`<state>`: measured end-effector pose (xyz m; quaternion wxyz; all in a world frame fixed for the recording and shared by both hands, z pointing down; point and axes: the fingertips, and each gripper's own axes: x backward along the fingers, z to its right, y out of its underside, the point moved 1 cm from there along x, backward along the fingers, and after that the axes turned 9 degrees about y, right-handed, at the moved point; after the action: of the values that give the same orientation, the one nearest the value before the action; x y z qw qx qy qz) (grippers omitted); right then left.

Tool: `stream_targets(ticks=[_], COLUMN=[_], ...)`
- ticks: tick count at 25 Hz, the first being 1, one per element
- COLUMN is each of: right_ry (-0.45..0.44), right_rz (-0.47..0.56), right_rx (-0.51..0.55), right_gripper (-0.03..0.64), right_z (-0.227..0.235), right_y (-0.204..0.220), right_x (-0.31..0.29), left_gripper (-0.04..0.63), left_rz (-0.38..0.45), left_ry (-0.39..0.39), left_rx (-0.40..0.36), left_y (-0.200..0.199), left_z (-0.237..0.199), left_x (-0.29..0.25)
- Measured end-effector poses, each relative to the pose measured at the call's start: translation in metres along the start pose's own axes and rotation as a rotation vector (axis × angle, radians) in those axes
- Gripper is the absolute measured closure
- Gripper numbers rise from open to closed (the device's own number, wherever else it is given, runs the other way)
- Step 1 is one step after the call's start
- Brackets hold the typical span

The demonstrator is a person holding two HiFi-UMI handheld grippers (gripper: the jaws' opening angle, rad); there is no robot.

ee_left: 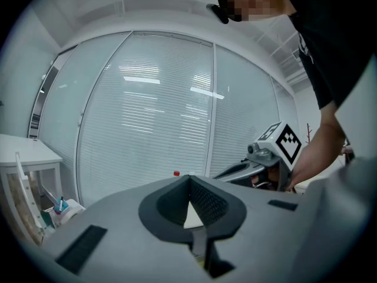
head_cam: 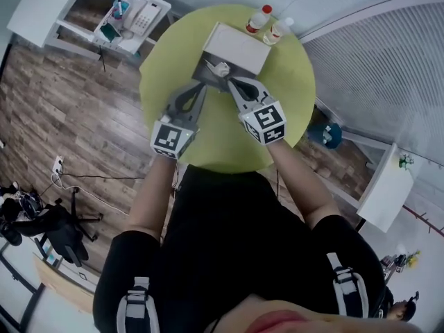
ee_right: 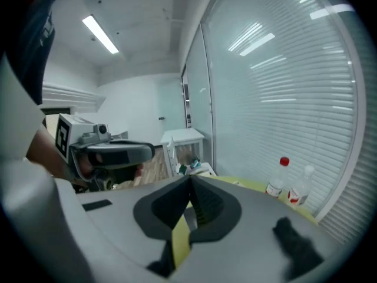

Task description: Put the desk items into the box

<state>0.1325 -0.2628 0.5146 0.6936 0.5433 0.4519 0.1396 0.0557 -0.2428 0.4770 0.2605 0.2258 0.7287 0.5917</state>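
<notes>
A pale box (head_cam: 236, 47) stands on the far half of the round yellow-green table (head_cam: 215, 151). Its dark opening faces me, and a small white item (head_cam: 220, 68) shows at the mouth. My left gripper (head_cam: 205, 84) and right gripper (head_cam: 233, 82) hover side by side just in front of that opening, lifted off the table. In the left gripper view the left gripper (ee_left: 189, 180) is shut with nothing between its tips. The right gripper (ee_right: 189, 178) is likewise shut and empty in its own view. Each view shows the other gripper alongside.
Two small red-capped bottles (head_cam: 258, 19) (head_cam: 277, 30) stand at the table's far edge beside the box. A side table with a telephone (head_cam: 142, 16) is at the far left, a white desk (head_cam: 381, 186) at the right, and an office chair (head_cam: 62, 231) on the wooden floor.
</notes>
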Motion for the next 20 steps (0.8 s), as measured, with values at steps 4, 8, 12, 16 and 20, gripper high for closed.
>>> stream_targets(ticks=[4,8,12,16,20], right_ry=[-0.022,-0.038,-0.059,-0.087,-0.103], right_rz=[0.142,0.248,0.284,0.302,0.313], right_rx=[0.04,0.059,0.066,0.066,0.073], right_gripper=[0.6,0.6,0.6,0.601,0.601], right_z=[-0.007,-0.008,-0.011,-0.011,-0.008], right_y=[-0.042,-0.069,-0.075,-0.078,-0.081], right_x=[0.042,0.081,0.11,0.13,0.141], left_gripper=[0.584,0.584,0.583,0.584,0.584], left_rz=[-0.001,-0.001,0.017,0.022,0.023], left_ry=[0.024,0.044,0.05,0.043,0.047], left_rx=[-0.016,-0.041,-0.06,-0.072,-0.09], left_y=[-0.021,-0.042,-0.064,-0.077,-0.084], left_z=[0.026,0.048,0.073,0.091,0.103], left_x=[-0.002,-0.007,-0.004,-0.005,-0.012])
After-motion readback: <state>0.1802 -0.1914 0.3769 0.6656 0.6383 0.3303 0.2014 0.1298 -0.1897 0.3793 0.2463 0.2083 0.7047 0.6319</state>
